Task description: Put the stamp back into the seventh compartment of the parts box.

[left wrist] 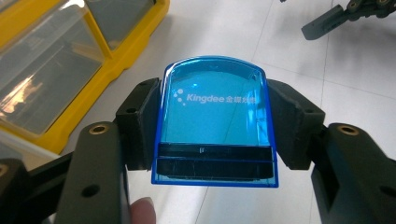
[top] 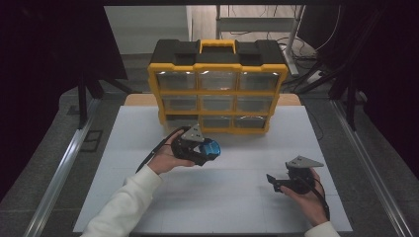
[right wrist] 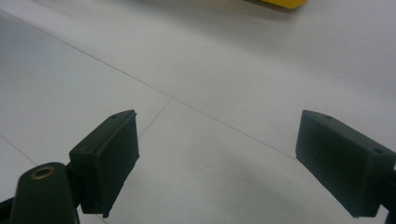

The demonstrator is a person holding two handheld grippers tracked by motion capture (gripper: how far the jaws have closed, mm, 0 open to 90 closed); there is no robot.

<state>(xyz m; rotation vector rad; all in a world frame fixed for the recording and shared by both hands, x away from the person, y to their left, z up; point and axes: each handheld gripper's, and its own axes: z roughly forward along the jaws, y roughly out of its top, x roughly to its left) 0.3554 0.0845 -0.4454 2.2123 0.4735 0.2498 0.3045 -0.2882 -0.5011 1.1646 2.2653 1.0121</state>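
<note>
We see a white table point(top: 222, 192) under the high view, and at its far edge stands a yellow and black drawer cabinet point(top: 217, 86) with three rows of clear drawers. In front of the cabinet's lower row we find the left gripper point(top: 210, 148), held in the person's left hand point(top: 165, 159), just above the table. Its jaws are clamped on a blue box point(left wrist: 215, 121), a clear blue plastic piece with white lettering and a dark band near its bottom edge; one pad presses each side of it in the left gripper view, with the cabinet's yellow frame close at the upper left. Well apart from it, near the table's right front, the right hand point(top: 309, 200) holds the right gripper point(top: 273, 182), whose jaws stand wide apart over bare table with nothing between them.
</note>
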